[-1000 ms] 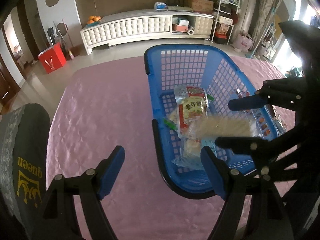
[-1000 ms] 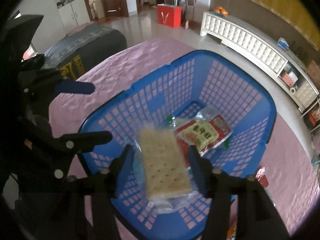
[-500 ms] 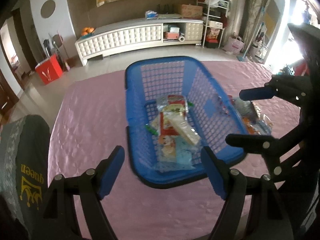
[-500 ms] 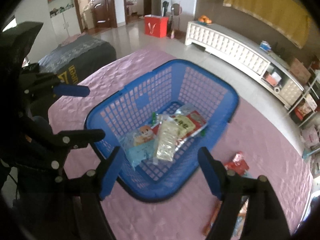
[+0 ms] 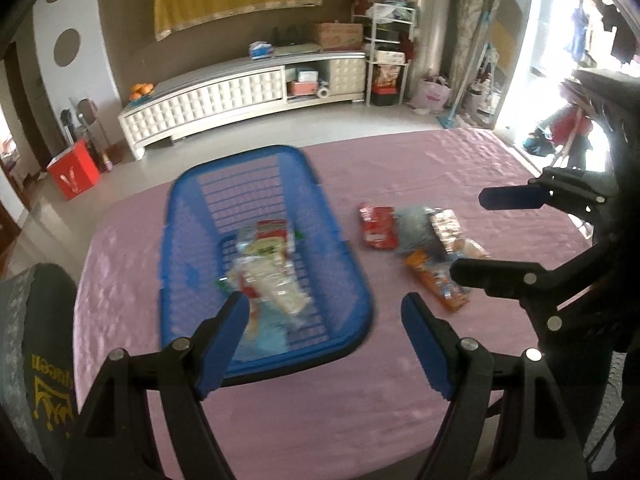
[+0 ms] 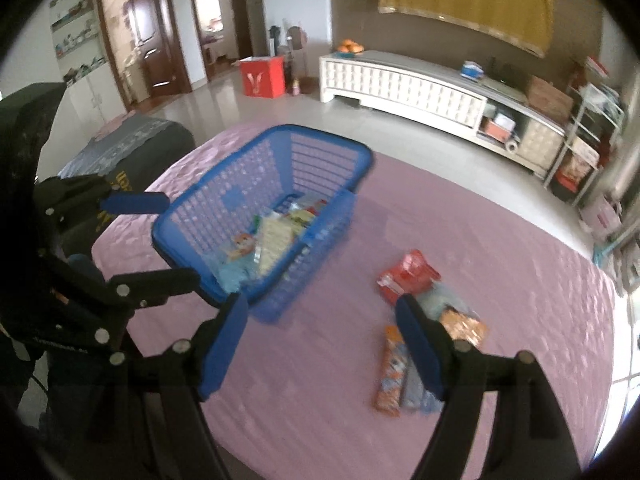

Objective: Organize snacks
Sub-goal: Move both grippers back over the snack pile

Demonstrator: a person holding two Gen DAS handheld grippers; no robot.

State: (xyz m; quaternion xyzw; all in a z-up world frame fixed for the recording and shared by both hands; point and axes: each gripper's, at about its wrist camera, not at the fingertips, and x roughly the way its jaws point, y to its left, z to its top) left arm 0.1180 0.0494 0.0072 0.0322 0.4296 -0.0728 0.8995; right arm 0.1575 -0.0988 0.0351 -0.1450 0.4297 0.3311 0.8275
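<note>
A blue plastic basket [image 5: 264, 264] sits on a counter [image 5: 400, 168] covered with a pink quilted cloth. In the left wrist view the basket fills the centre-left of the frame; in the right wrist view it lies left of centre [image 6: 264, 208]. Inside it are several snack packets: a pale cracker pack [image 5: 280, 284] lying over a red-and-green packet [image 5: 272, 236], with a light blue packet [image 6: 232, 272] at the near end. The picture is smeared by motion, so print on the wrappers cannot be read.

Outside the basket, to its right, a loose cluster of snacks lies on the cloth: a red packet [image 5: 378, 226], a clear bluish bag [image 5: 416, 230], a cracker pack [image 5: 446, 224], and a long orange bar wrapper [image 5: 436, 280]. In the right wrist view the red packet [image 6: 408, 276] sits at centre right, and the orange bar wrapper [image 6: 390, 372] lies at the lower centre.

The left gripper [image 5: 326, 340] stands wide, nothing between its blue pads, hanging above the near rim of the basket. The right gripper [image 6: 322, 344] is also spread wide and empty, above the bare cloth between the basket and the loose snacks. Each gripper shows in the other's view: the right gripper at the right edge of the left wrist view, the left gripper at the left edge of the right wrist view.

At the lower left a dark chair back [image 5: 36, 344] with yellow lettering stands beside the counter. A white sideboard [image 5: 240, 100] lines the far wall.
</note>
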